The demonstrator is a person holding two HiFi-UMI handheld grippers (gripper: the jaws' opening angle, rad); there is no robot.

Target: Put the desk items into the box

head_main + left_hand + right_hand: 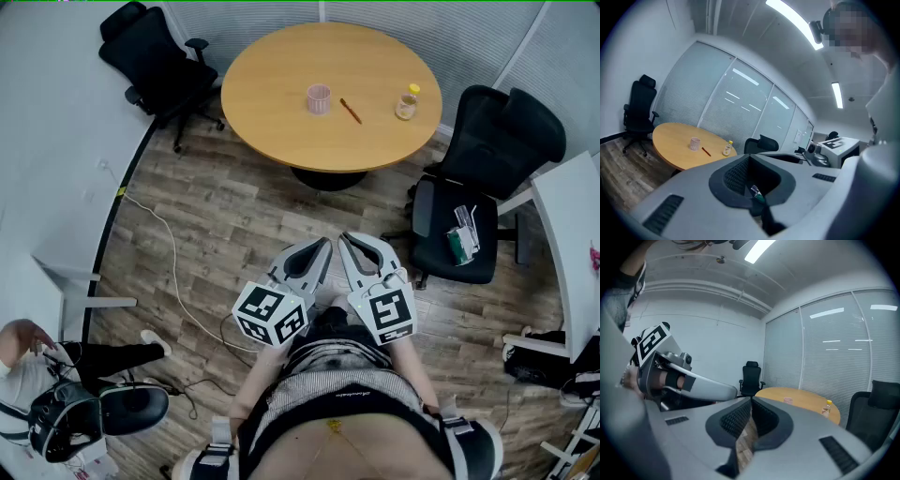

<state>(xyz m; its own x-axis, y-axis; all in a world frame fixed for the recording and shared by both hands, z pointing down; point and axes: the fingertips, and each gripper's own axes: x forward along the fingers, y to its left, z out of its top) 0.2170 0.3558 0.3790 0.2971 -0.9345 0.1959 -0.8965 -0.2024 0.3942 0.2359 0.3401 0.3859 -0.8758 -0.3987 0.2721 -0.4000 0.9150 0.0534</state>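
1. The left gripper (323, 246) and the right gripper (349, 242) hung side by side at the person's waist, well short of the round table (272, 84). Each had its jaws closed on nothing.
2. Straight ahead, about the table's middle, sat the pink cup (319, 98). Just right of it was the pencil (351, 111), which slanted with its near end toward the right gripper's side.
3. The bottle (407, 103) stood by the table's right edge, so the right gripper seemed slightly nearer.
4. I could spot no box.

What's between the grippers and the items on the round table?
Nothing visible. Only wood floor separates the left gripper and right gripper from the table holding the cup, pencil and bottle.
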